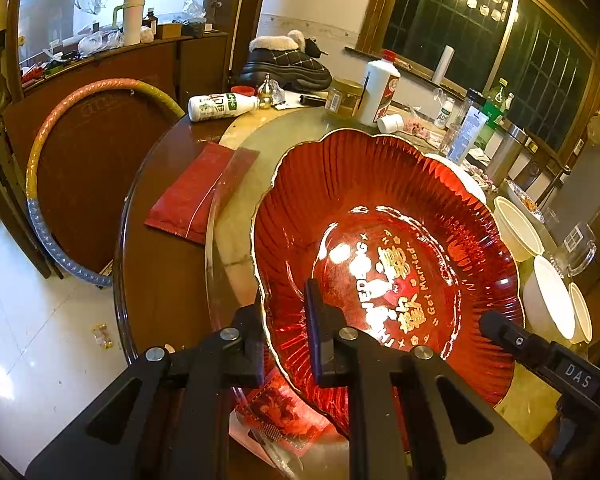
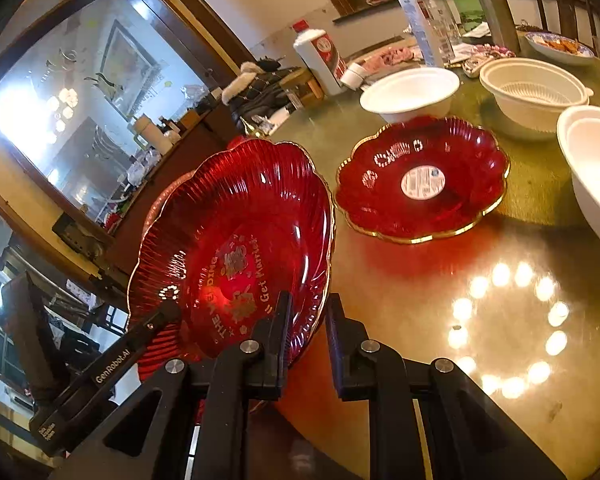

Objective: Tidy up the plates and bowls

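Two grippers share one load. By the left wrist view, the left gripper (image 1: pixel 284 312) is clenched on the near rim, at about 7 o'clock, of the red scalloped glass plate with gold wedding lettering (image 1: pixel 384 240), one finger under the rim and one inside. The plate hangs tilted over the glass-topped round counter (image 1: pixel 236 208). A finger of the right gripper (image 1: pixel 500 330) reaches the rim at 4 o'clock, and white disposable bowls (image 1: pixel 548 292) sit at 3 o'clock.

By the right wrist view, the right gripper (image 2: pixel 306 320) has its left finger inside the plate's rim and its right finger outside; whether it pinches I cannot tell. A second red scalloped plate with a round sticker (image 2: pixel 422 180) lies flat on the counter at 1 o'clock, well apart.

Judged step: carrying the lettered plate to stack it. Next it needs levelling and centring over the stickered plate before either gripper lets go
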`<state>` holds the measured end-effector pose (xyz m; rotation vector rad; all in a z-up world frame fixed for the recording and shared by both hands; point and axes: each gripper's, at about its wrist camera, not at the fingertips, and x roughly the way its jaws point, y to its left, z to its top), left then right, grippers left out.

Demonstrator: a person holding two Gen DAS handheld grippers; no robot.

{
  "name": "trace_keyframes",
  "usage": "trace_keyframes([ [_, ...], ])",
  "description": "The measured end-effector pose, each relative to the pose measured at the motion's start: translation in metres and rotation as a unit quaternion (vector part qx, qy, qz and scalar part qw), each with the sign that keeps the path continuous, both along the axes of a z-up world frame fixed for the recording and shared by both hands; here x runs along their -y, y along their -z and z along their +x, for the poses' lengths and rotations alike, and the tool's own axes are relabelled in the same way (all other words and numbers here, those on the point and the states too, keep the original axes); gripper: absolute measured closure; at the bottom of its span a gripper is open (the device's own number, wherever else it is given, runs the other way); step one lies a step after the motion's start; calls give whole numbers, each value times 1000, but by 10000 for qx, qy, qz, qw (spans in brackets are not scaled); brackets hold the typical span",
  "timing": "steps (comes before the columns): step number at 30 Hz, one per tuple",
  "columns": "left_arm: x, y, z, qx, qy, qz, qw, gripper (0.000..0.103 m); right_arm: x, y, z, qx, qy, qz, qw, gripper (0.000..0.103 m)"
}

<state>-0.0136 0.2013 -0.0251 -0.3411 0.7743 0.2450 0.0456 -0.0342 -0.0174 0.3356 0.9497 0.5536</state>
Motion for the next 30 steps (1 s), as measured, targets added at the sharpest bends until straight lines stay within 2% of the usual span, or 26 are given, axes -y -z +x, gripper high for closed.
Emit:
trace_keyframes([
  [11, -4, 9, -13, -43, -94, -53, 9999, 90, -11, 8, -1, -95, -152, -188, 9997, 87],
  [30, -3, 10, -18, -39, 22, -70, 10000, 90, -12, 2, -7, 3, -108, -386, 9992, 87],
])
